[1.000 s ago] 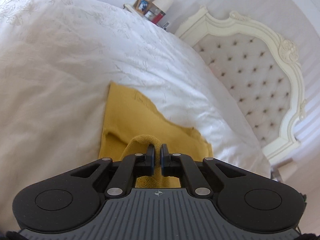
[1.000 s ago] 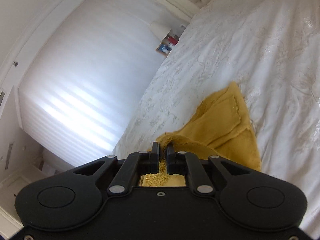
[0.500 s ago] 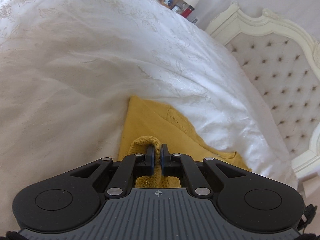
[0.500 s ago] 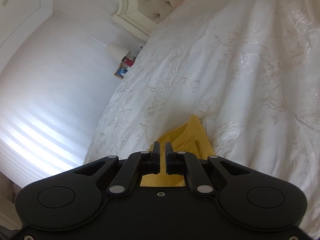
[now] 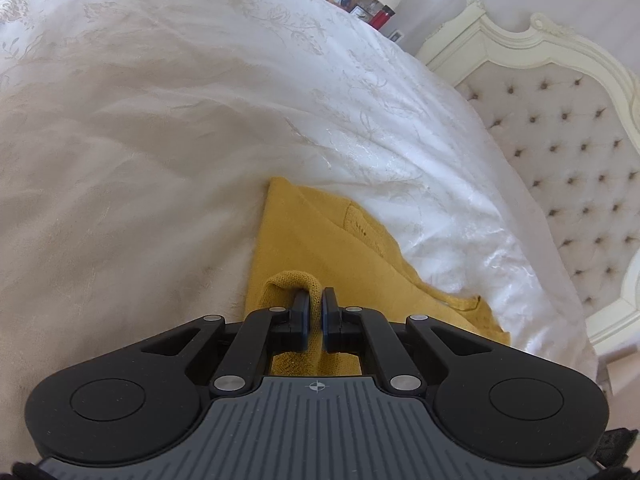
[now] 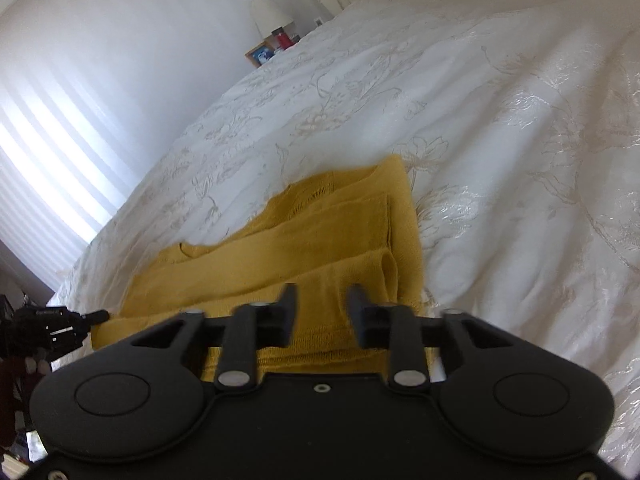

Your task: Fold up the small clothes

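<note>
A mustard yellow knit garment [image 5: 340, 252] lies folded in layers on the white embroidered bedspread [image 5: 160, 120]. My left gripper [image 5: 315, 300] is shut on a bunched edge of the garment. In the right wrist view the garment [image 6: 320, 232] lies flat in stacked folds just ahead of my right gripper [image 6: 322, 296], which is open and empty above its near edge. The left gripper [image 6: 60, 324] shows at the far left of that view, at the garment's other end.
A cream tufted headboard [image 5: 560, 140] stands to the right of the bed. A nightstand with a lamp [image 6: 268, 12], a photo frame [image 6: 260, 54] and a red item [image 6: 283, 40] sits beyond the bed. A white wall runs behind.
My right gripper has opened and let go of the garment, which now lies flat on the bed. The left gripper stays shut on its edge and has lowered toward the bed.
</note>
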